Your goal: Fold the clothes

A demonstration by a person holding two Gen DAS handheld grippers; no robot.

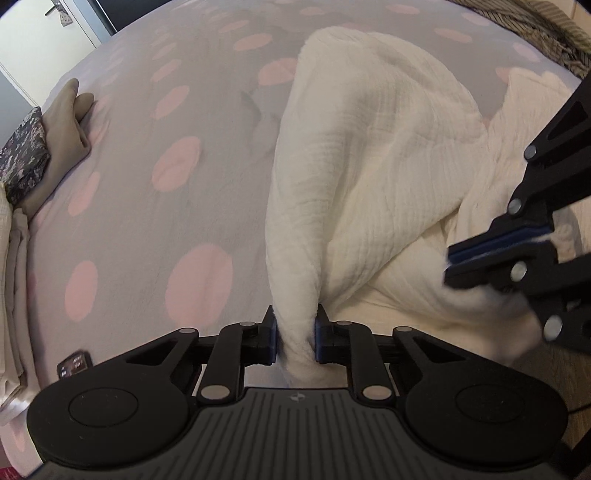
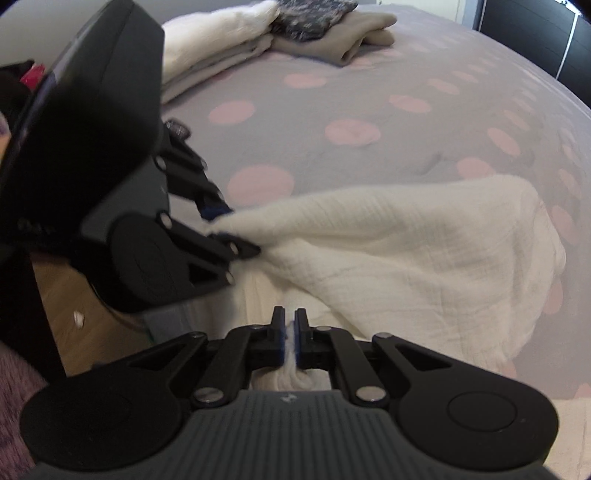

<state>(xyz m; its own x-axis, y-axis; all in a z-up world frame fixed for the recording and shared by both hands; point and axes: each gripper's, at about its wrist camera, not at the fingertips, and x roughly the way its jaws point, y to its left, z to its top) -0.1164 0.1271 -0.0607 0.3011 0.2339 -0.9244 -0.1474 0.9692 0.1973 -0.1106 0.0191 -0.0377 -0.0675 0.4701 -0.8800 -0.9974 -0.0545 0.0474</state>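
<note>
- On the grey bedspread with pink dots, one cream muslin garment lies partly lifted, its near edge drawn up toward the bed's edge while the far part rests on the cover.
- At its near edge the left gripper has its jaws closed on a thick bunched twist of that cloth, the pads kept apart only by the fabric between them.
- Just beside it, the right gripper has its jaws nearly together on a thin edge of the same garment, with a sliver of white showing between the pads.
- Risk, as I judge it: the right grip holds very little cloth, so a pull could let the edge slip out and drop one side.
- Another risk: the left grip takes a wad and not a flat corner, so any fold laid from it may come out twisted or wrinkled.
- A third: the two grippers sit close together, so the cloth hangs slack between them, and the free far part could drag and bunch on the cover.
- Count: two grippers, one garment in hand.
- Also counted: one pile of folded clothes at the far side, showing a white piece, a beige piece and a dark patterned one; whether more lie beneath I cannot tell.
</note>
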